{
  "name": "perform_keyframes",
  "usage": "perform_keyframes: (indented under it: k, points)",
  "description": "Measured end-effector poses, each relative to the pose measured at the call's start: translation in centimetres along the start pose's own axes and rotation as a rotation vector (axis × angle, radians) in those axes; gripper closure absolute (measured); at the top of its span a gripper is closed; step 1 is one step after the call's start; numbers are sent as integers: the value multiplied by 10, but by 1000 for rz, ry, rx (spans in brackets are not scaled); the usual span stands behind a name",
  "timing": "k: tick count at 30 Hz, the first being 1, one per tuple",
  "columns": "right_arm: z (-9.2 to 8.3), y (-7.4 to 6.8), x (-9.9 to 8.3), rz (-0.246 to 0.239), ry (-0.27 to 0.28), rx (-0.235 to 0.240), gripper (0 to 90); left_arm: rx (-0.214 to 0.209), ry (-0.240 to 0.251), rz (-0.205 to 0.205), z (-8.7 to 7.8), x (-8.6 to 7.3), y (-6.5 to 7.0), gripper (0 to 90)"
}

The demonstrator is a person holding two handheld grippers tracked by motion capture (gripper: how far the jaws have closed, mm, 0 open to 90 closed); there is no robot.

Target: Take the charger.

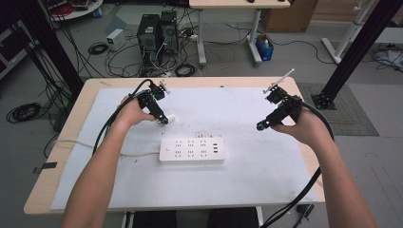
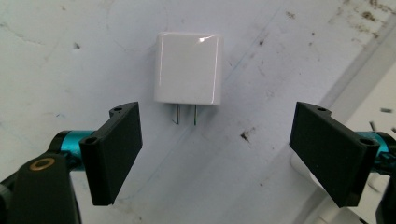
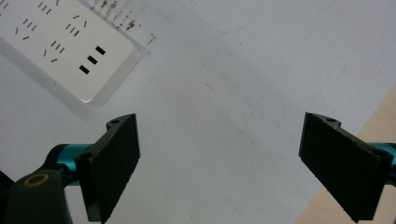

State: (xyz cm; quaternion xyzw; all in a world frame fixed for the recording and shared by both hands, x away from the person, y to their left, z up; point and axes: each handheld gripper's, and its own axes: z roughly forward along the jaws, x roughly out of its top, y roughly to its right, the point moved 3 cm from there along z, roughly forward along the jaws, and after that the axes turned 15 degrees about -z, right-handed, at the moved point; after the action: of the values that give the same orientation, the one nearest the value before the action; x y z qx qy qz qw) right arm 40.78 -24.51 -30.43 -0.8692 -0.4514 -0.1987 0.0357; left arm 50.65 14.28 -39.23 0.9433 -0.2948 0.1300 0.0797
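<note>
Left gripper (image 1: 164,119) hung over the upper-left part of the white mat (image 1: 266,180) on the worktop (image 1: 40,190), jaws spread wide w/ nothing between them. In the left gripper view the gripper (image 2: 215,154) pointed at a small white plug adapter (image 2: 188,67) lying flat on the mat, two prongs facing the jaws, apart from both pads. In the high view the adapter (image 1: 170,118) sat just beside the gripper tip, above the white power strip (image 1: 191,150), near it but not touching.

Right gripper (image 1: 260,126) was held over the mat's right side, well apart from the strip. In its own view the gripper (image 3: 219,163) was also spread wide, empty, over bare mat; strip's end (image 3: 65,46) at top left, worktop edge (image 3: 378,126) at right.
</note>
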Motion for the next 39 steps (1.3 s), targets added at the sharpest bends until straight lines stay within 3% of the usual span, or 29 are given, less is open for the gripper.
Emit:
perform_keyframes:
  k: [7,13,19,33,35,39]
  points:
    - [0,0,-2,-5,8,9,120,15,-38,-1,27,10,-4,172]
    - [0,0,-5,-12,12,13,120,47,-84,10,41,14,-6,227]
    - [4,1,-8,-5,13,20,120,42,-92,9,45,14,-7,374]
    - [11,3,-13,2,-2,30,120,43,-103,34,51,15,-8,423]
    - [12,2,-12,3,-4,30,120,61,-99,49,50,15,-7,424]
    - [12,0,-8,-1,-14,33,121,52,-79,71,35,13,-3,425]
